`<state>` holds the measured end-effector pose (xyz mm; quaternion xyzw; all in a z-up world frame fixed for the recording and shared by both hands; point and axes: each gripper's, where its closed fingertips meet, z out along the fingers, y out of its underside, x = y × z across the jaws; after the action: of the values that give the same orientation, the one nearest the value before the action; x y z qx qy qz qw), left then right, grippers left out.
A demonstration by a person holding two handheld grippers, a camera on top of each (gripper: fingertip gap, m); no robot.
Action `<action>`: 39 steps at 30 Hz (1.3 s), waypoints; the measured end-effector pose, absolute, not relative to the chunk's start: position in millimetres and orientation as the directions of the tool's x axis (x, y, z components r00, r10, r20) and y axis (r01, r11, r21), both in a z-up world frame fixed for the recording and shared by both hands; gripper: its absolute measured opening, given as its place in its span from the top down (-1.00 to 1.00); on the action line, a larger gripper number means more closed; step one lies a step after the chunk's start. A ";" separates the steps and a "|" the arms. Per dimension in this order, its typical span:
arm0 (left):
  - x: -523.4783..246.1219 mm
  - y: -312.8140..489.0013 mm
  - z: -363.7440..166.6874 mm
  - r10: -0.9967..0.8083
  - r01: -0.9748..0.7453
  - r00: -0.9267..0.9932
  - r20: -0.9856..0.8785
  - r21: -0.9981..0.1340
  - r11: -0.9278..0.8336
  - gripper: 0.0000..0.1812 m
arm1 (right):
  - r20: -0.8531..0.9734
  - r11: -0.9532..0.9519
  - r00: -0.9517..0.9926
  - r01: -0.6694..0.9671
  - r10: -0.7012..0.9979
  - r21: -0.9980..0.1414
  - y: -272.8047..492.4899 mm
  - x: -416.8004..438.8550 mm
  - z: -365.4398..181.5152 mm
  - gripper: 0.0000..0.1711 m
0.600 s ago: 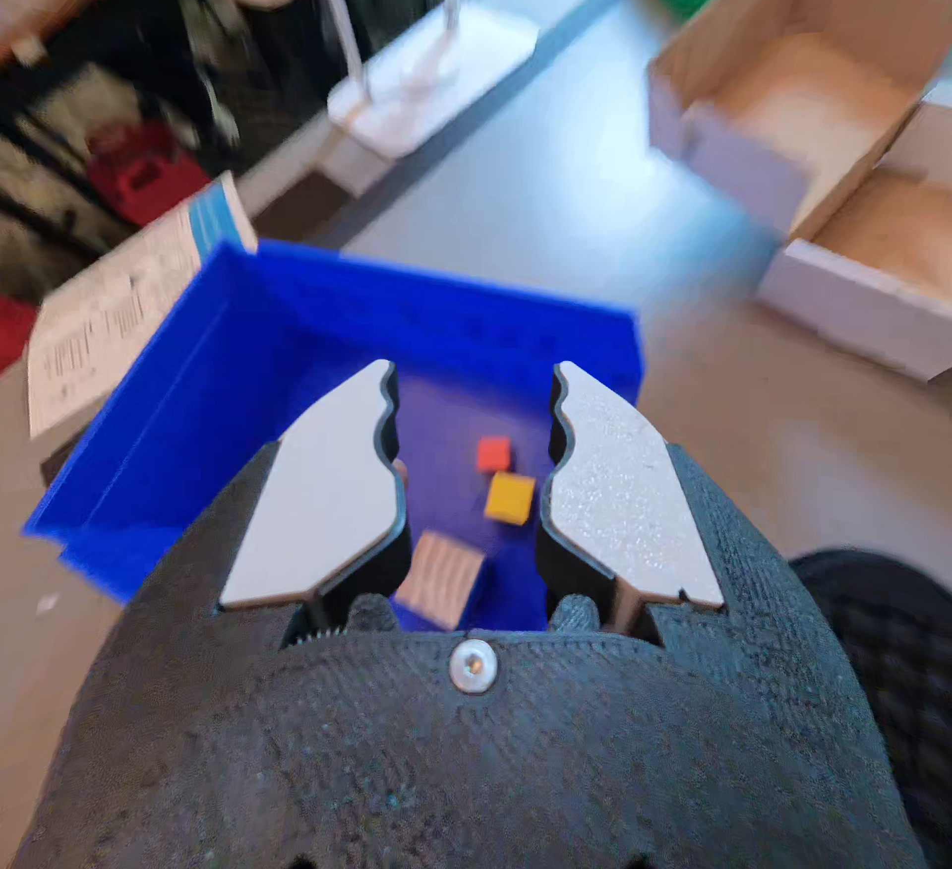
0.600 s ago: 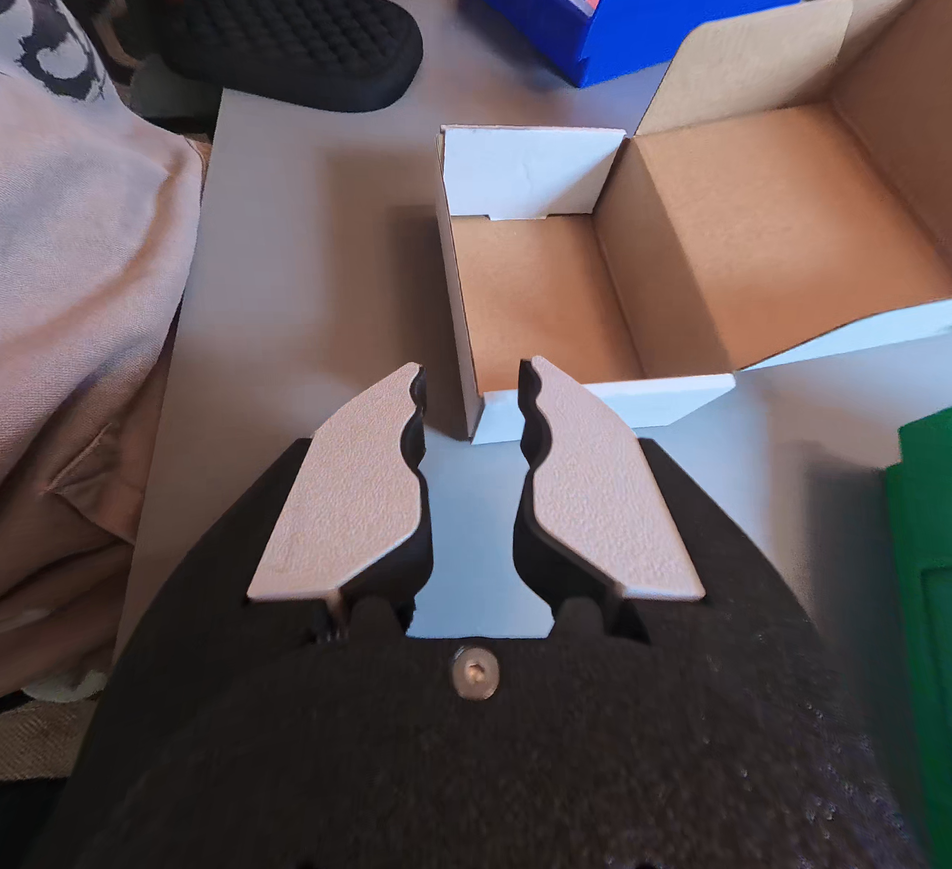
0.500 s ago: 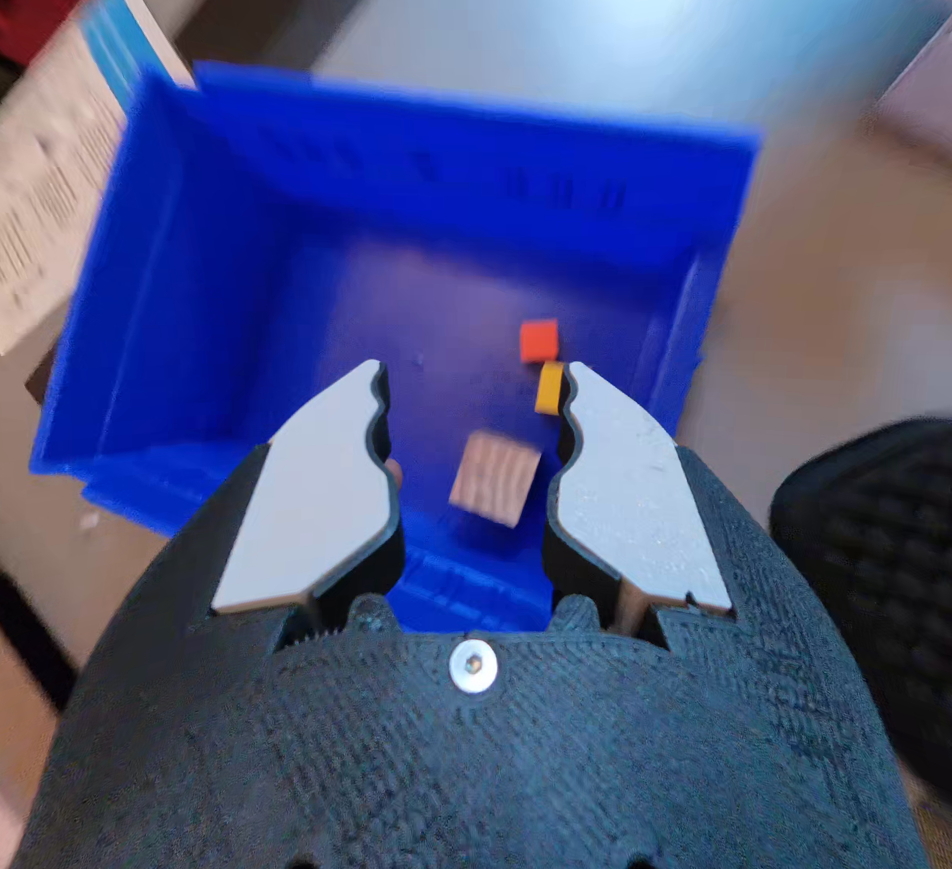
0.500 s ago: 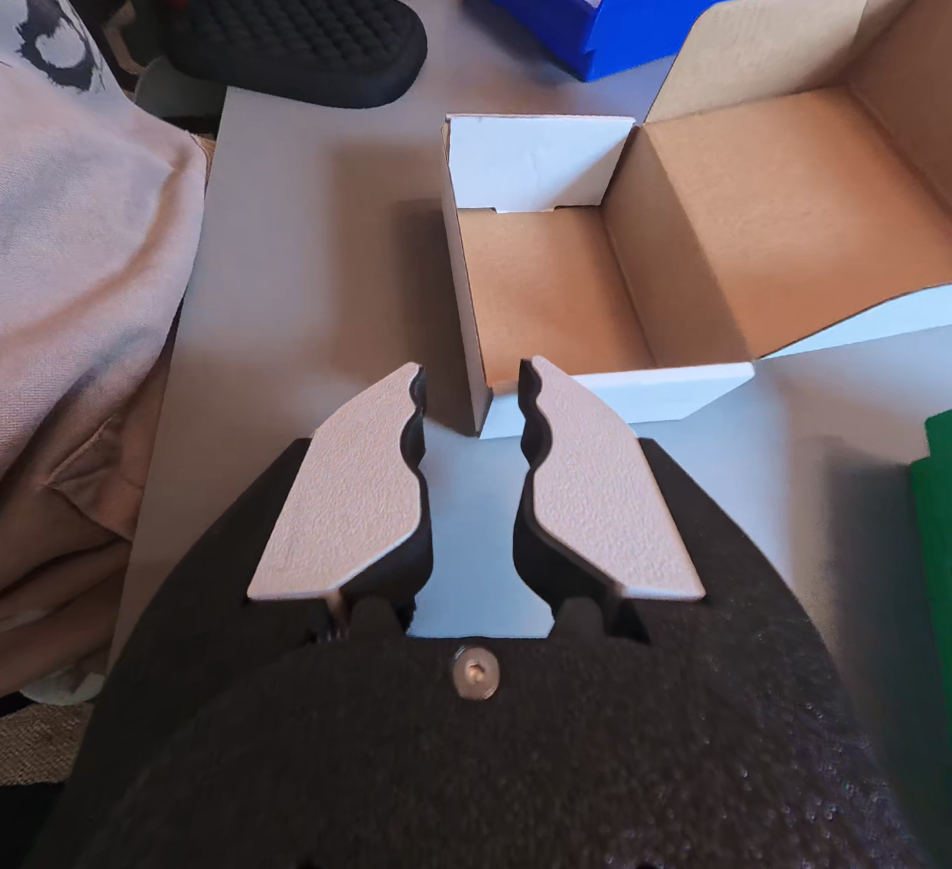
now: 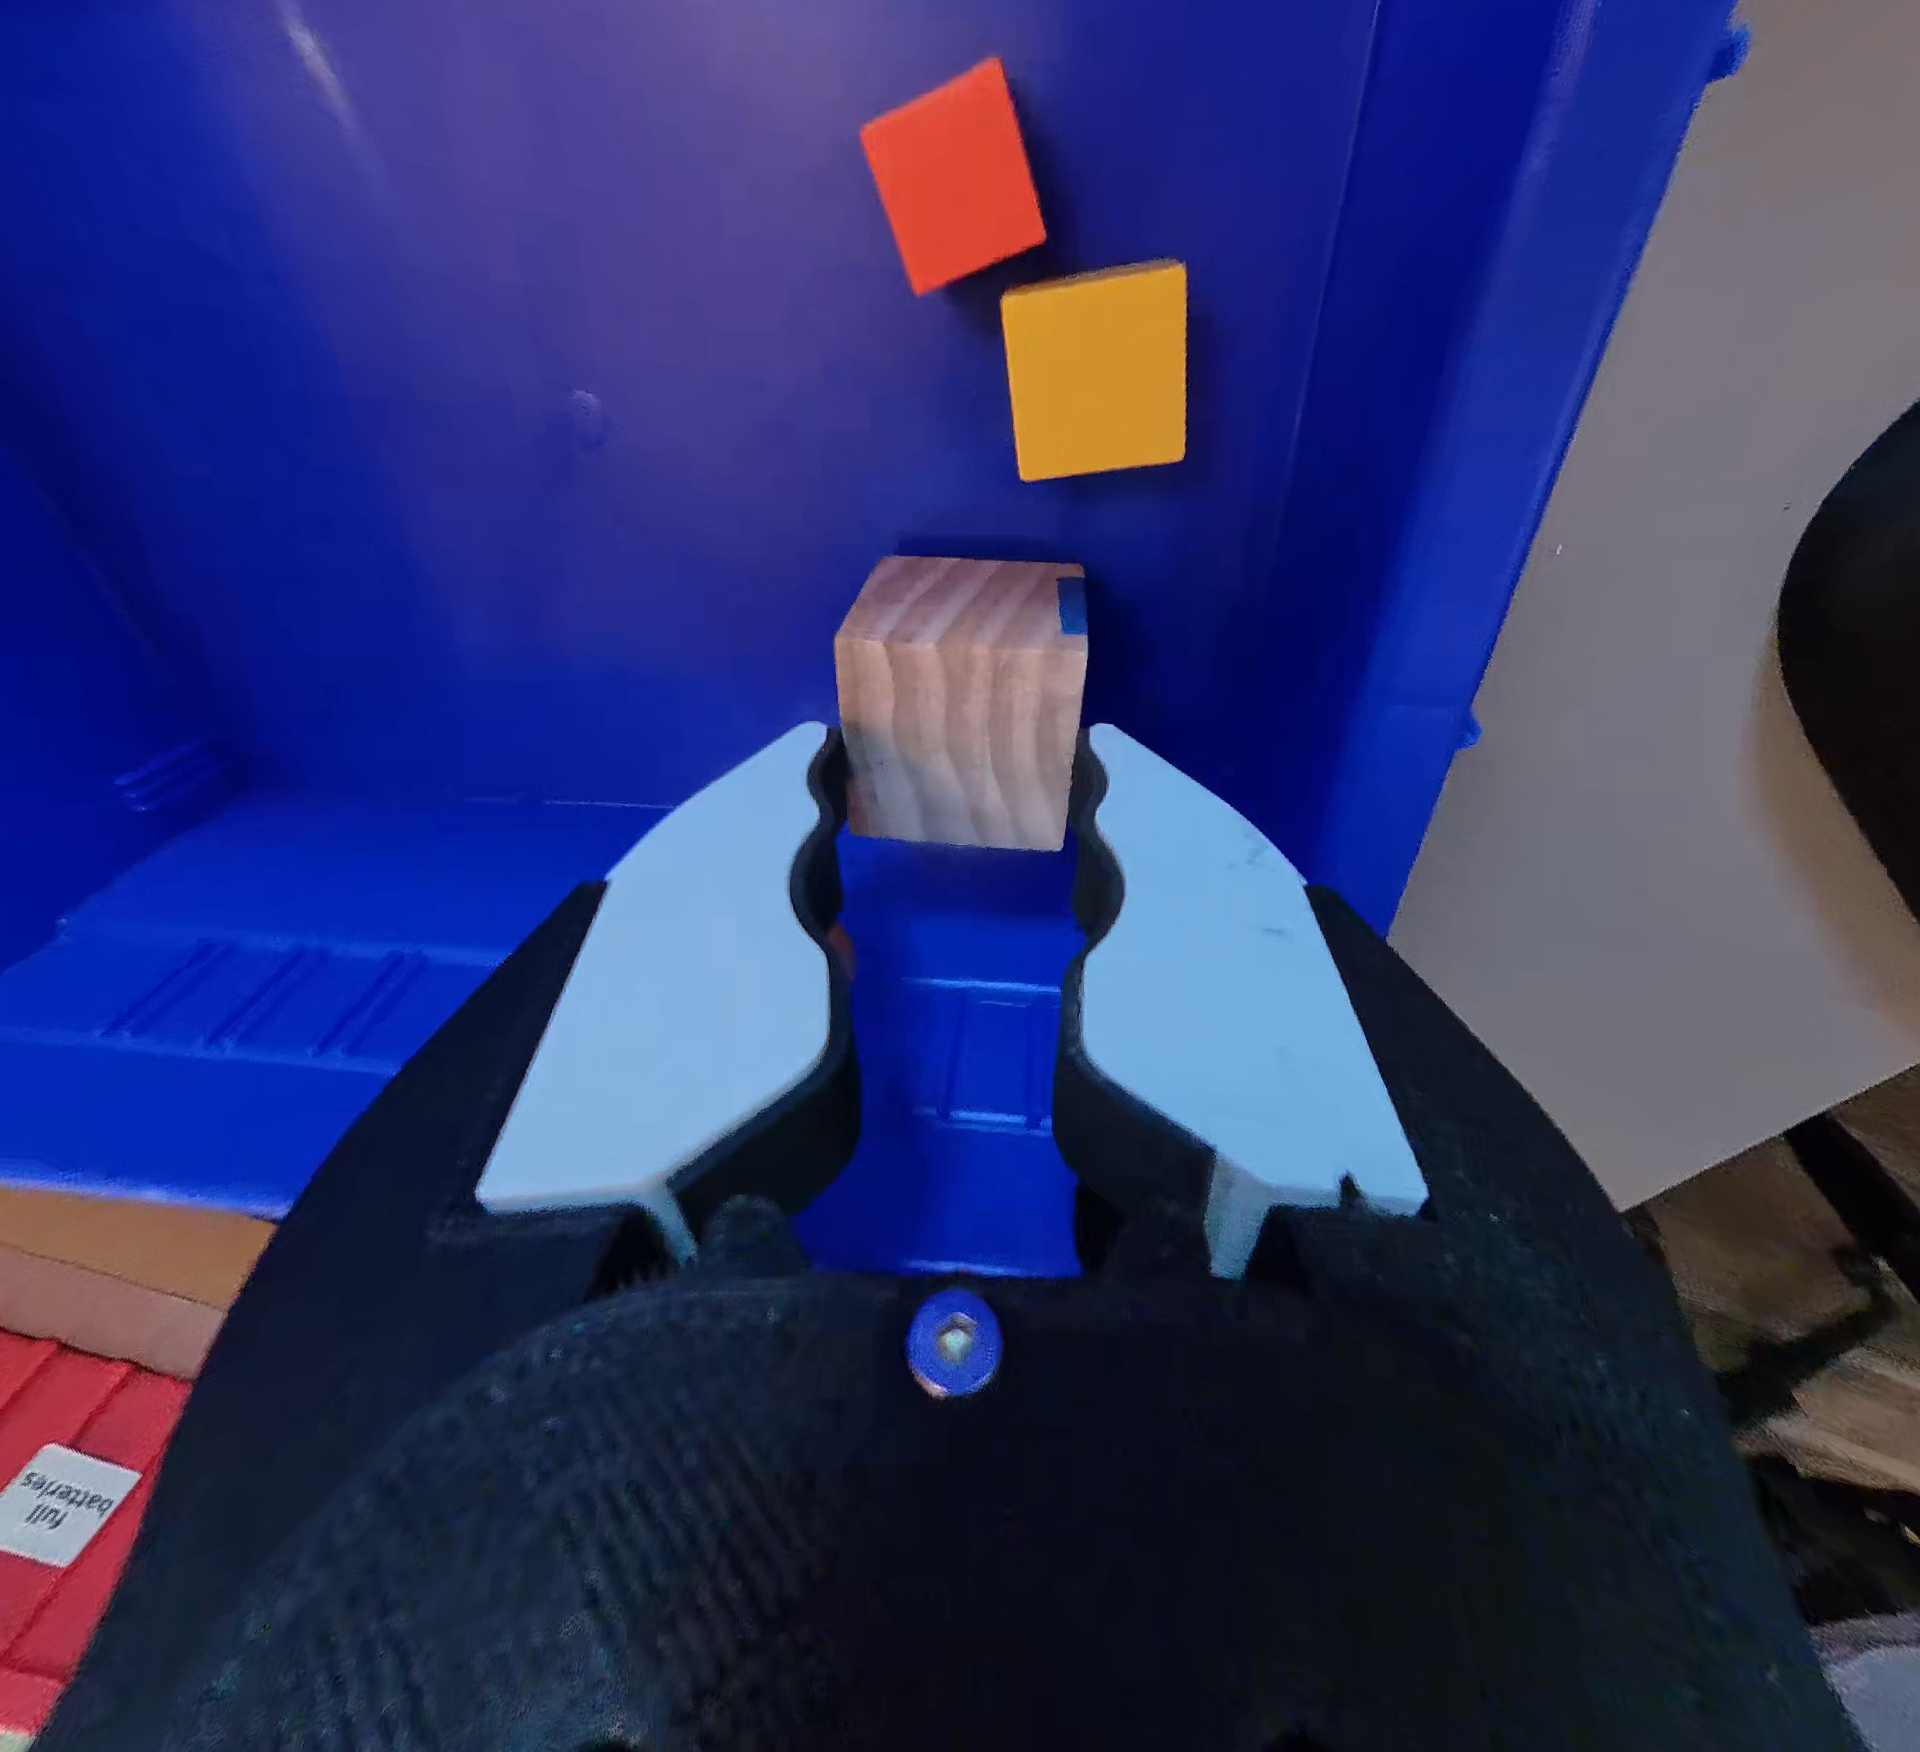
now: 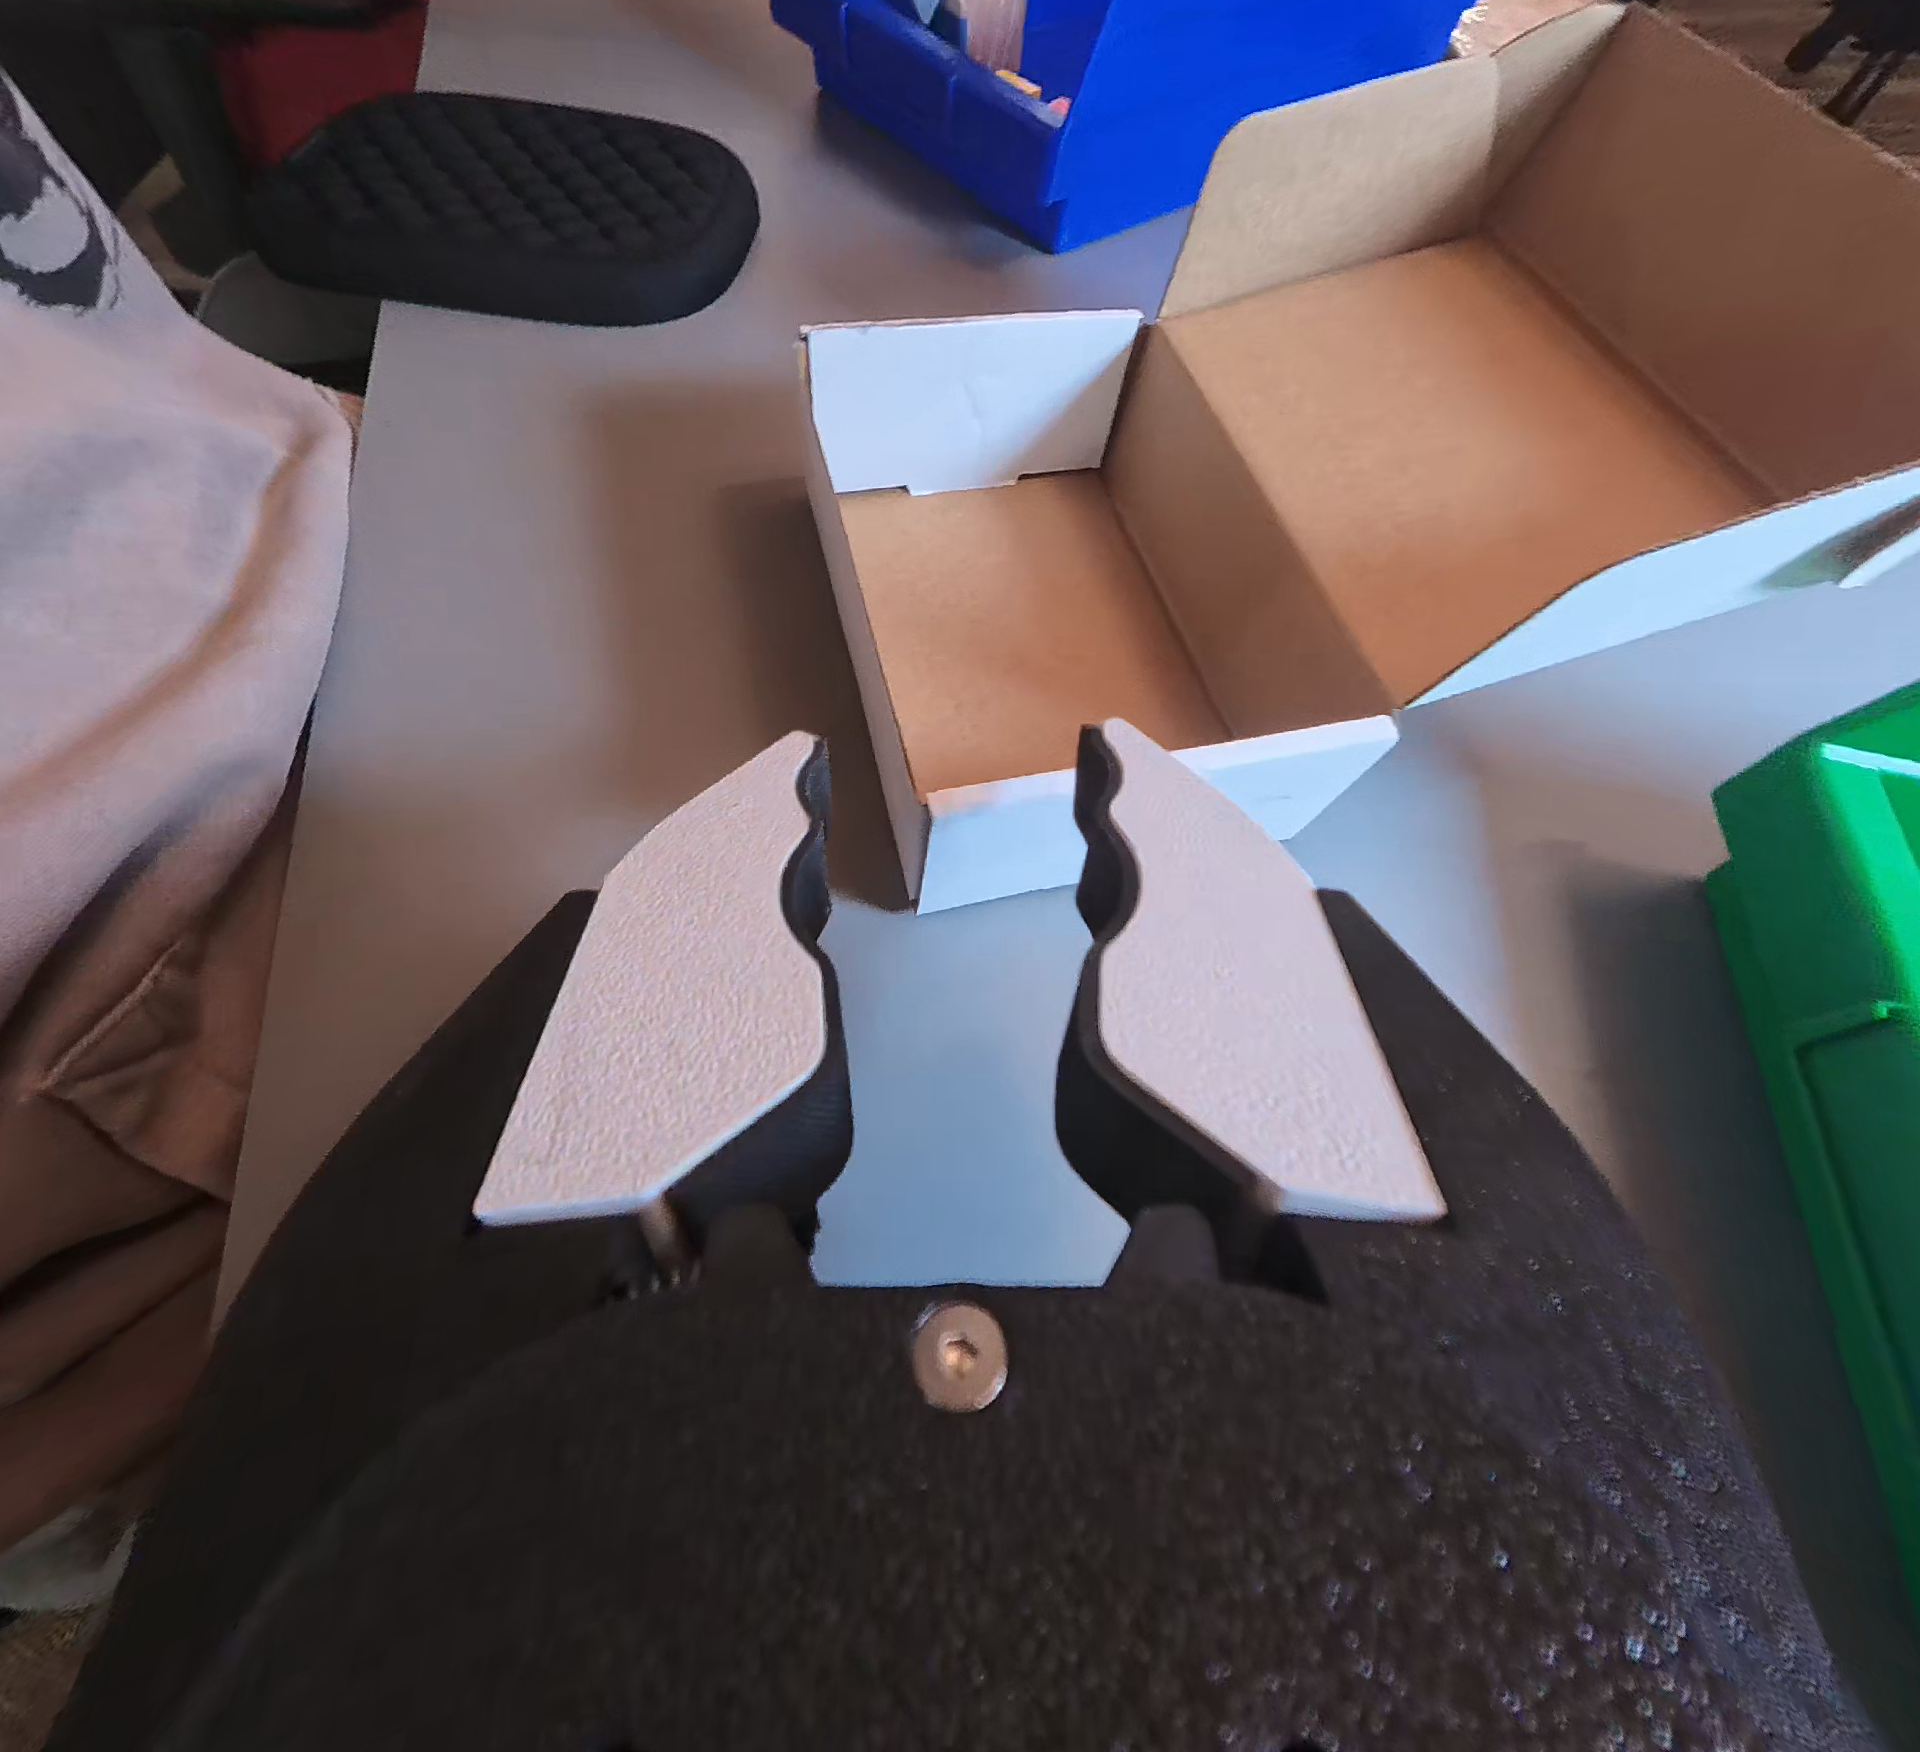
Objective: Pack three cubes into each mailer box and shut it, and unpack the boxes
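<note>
Grey tabletop (image 6: 582, 455) carries blue bin (image 5: 416, 352), where left hand-held gripper (image 5: 958, 772) brackets wooden cube (image 5: 961, 705), contact unclear, for packing; right hand-held gripper (image 6: 951, 793) waits, jaws parted, beside empty mailer box (image 6: 1039, 622).

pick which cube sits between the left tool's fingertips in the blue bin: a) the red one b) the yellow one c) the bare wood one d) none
c: the left tool has its fingertips on either side of the bare wooden cube inside the blue plastic bin, while the flat-faced red cube and the yellow cube lie farther in, clear of the fingers; whether the tips already press the wood cannot be told.
</note>
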<state>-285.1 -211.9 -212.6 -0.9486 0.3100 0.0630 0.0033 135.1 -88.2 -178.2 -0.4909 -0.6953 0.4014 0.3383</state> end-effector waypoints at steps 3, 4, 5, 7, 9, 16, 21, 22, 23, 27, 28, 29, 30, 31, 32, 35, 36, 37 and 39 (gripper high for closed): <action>-281.6 -200.7 -186.0 -0.588 -0.603 0.789 -0.180 -0.035 -0.797 0.54 | 0.066 0.173 -0.263 0.407 0.962 -0.897 -83.5 132.8 -176.9 0.41; -276.2 -195.9 -173.7 -0.588 -0.608 0.786 -0.193 -0.067 -0.791 0.54 | 0.064 0.167 -0.255 0.408 0.965 -0.898 -81.9 132.0 -177.2 0.39; -268.1 -190.9 -160.7 -0.592 -0.618 0.780 -0.205 -0.099 -0.780 0.54 | 0.061 0.161 -0.245 0.411 0.968 -0.898 -80.5 131.2 -177.4 0.37; -246.1 -179.4 -135.3 -0.606 -0.643 0.762 -0.231 -0.152 -0.751 0.54 | 0.060 0.152 -0.228 0.410 0.972 -0.899 -78.1 129.4 -177.2 0.34; -213.8 -166.7 -115.1 -0.620 -0.661 0.750 -0.230 -0.206 -0.722 0.54 | 0.059 0.143 -0.213 0.406 0.975 -0.903 -76.3 128.0 -176.2 0.32; -70.6 -126.8 -106.4 -0.743 -0.733 0.660 -0.114 -0.316 -0.602 0.54 | 0.053 0.109 -0.152 0.392 0.987 -0.913 -67.8 126.8 -172.8 0.30; -2.8 -108.9 -138.6 -0.813 -0.796 0.579 -0.063 -0.260 -0.547 0.54 | 0.053 0.101 -0.134 0.382 0.990 -0.918 -64.7 128.4 -172.1 0.30; 4.8 -106.0 -146.1 -0.820 -0.804 0.570 -0.054 -0.243 -0.543 0.54 | 0.052 0.099 -0.130 0.382 0.990 -0.919 -63.7 128.7 -172.3 0.30; 11.1 -103.2 -153.5 -0.826 -0.811 0.561 -0.047 -0.228 -0.538 0.54 | 0.051 0.096 -0.126 0.383 0.991 -0.919 -62.8 129.0 -172.8 0.30; 27.3 -97.5 -183.3 -0.846 -0.836 0.533 -0.016 -0.160 -0.524 0.54 | 0.056 0.098 -0.120 0.382 0.991 -0.919 -61.2 129.8 -173.2 0.30; 29.7 -97.8 -190.1 -0.850 -0.842 0.526 -0.009 -0.143 -0.520 0.54 | 0.060 0.102 -0.120 0.384 0.991 -0.918 -61.1 130.1 -173.5 0.30; 31.4 -98.4 -196.2 -0.854 -0.847 0.520 -0.003 -0.127 -0.516 0.54 | 0.066 0.108 -0.119 0.387 0.991 -0.916 -60.9 130.4 -174.1 0.30; 32.3 -99.0 -201.6 -0.856 -0.851 0.516 -0.001 -0.111 -0.513 0.54 | 0.071 0.112 -0.119 0.388 0.990 -0.915 -60.9 130.7 -174.3 0.30; 33.0 -99.6 -206.2 -0.858 -0.854 0.513 0.002 -0.098 -0.511 0.54 | 0.073 0.114 -0.119 0.387 0.990 -0.915 -60.9 131.0 -174.1 0.30; 33.6 -100.9 -210.4 -0.859 -0.856 0.512 0.009 -0.087 -0.510 0.54 | 0.075 0.115 -0.118 0.386 0.990 -0.915 -60.9 131.3 -173.8 0.30; 34.6 -101.9 -219.6 -0.863 -0.861 0.505 -0.006 -0.074 -0.503 0.53 | 0.080 0.119 -0.117 0.385 0.990 -0.915 -60.6 132.0 -173.6 0.30; 33.8 -101.7 -218.4 -0.866 -0.865 0.499 -0.019 -0.075 -0.497 0.48 | 0.083 0.122 -0.117 0.384 0.990 -0.915 -60.3 132.4 -173.3 0.30; 33.1 -99.7 -212.7 -0.869 -0.868 0.494 -0.038 -0.090 -0.489 0.41 | 0.086 0.124 -0.116 0.382 0.990 -0.916 -60.2 132.8 -172.8 0.30; 31.5 -90.9 -185.9 -0.857 -0.851 0.510 -0.070 -0.181 -0.492 0.39 | 0.089 0.126 -0.114 0.376 0.989 -0.918 -59.9 133.6 -171.3 0.30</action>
<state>31.5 -90.9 -185.9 -0.8636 0.4946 -0.0150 0.0964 133.6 -59.9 -171.3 -0.5354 -0.6376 0.3877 0.3956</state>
